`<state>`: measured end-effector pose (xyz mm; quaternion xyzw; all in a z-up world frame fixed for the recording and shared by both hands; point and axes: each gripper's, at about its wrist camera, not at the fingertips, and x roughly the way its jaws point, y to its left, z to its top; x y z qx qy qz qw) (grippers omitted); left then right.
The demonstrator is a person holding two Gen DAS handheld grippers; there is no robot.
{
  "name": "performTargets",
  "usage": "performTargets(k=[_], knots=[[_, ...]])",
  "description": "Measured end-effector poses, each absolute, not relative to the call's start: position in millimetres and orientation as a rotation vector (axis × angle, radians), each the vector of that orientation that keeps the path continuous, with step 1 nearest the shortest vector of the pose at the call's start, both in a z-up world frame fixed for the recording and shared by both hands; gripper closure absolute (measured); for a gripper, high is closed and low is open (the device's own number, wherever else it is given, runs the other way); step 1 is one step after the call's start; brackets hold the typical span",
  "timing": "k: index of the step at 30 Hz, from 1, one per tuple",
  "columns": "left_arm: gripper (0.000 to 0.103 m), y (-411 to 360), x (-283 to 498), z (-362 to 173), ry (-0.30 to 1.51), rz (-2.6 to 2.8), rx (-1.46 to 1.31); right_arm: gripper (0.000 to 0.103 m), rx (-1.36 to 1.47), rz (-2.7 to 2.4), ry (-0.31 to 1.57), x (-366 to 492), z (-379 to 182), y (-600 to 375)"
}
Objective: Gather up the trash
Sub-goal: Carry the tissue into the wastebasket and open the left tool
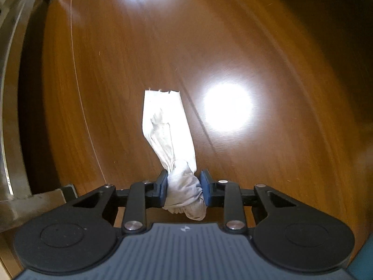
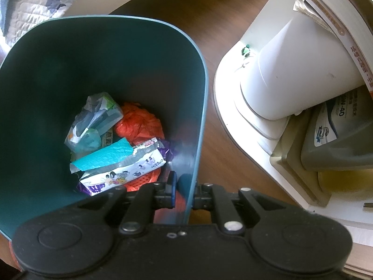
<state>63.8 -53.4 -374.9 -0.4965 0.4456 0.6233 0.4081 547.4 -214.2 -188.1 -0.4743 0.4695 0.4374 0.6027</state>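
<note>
Teal plastic trash bin, tapered walls, rounded rim; the right claw is clamped on its thin wall, one pad inside, one outside. In the bin's bottom lie an orange mesh bag, a clear crinkled plastic wrapper, a teal textured scrap and a cartoon-printed foil packet with a purple end.

Beside the bin, on dark wood floor: a white conical object on a white base, with books leaning above it.

Left claw, blue pads narrow, pinches a crumpled white tissue at its bunched end. The tissue is soft, creased, long and narrow; its flat torn end points away from the claw over glossy brown wood flooring with bright glare spots.
</note>
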Motion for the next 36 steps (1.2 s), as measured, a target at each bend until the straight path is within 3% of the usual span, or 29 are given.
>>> performTargets(k=[24,36], knots=[[0.075,-107,217,-133,0.862,1.164,-0.738,0.096,-1.101,1.092,1.053,549,-185,-208],[0.075,-166,339,-64,0.836,0.797,-0.532,0.096,-1.092,1.143,1.016,556,-189,-203]])
